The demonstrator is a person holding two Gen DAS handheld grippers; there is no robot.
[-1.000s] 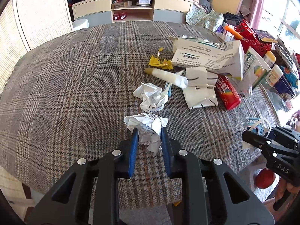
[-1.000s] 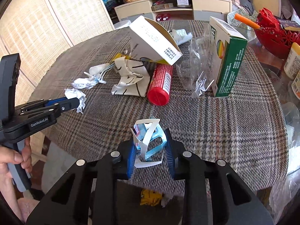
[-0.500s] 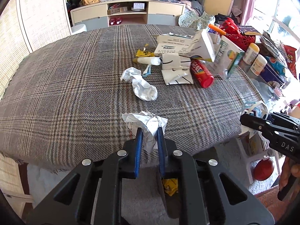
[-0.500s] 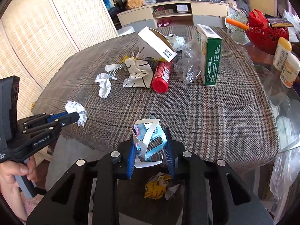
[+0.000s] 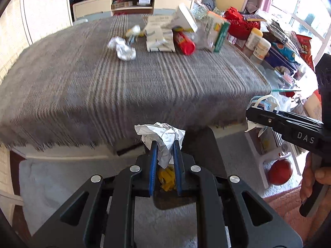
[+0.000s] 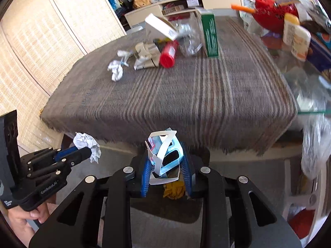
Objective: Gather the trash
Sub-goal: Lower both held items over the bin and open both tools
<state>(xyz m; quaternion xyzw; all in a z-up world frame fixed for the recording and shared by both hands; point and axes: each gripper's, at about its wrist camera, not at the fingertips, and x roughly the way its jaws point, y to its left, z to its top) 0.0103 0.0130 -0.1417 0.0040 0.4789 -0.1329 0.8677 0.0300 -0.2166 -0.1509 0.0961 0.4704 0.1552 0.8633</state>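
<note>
The left gripper point(image 5: 165, 150) has its jaws pinched nearly closed on a crumpled paper wad point(image 5: 161, 136); the right gripper point(image 6: 166, 161) clamps a torn blue-and-white carton point(image 6: 163, 155) at a wider gap. Both loads hang past the surface's edge, directly above a dark bin point(image 5: 198, 142) holding yellow wrappers point(image 5: 166, 177). Farther off, more crumpled paper point(image 5: 123, 48) and a red can point(image 5: 184, 43) wait on the plaid surface point(image 5: 103, 82).

I see grey-brown plaid cloth point(image 5: 144, 78) on the counter, white crumpled paper point(image 5: 163, 138), a red can point(image 5: 185, 43), a green box point(image 6: 211, 35), blue pads point(image 5: 153, 161).
</note>
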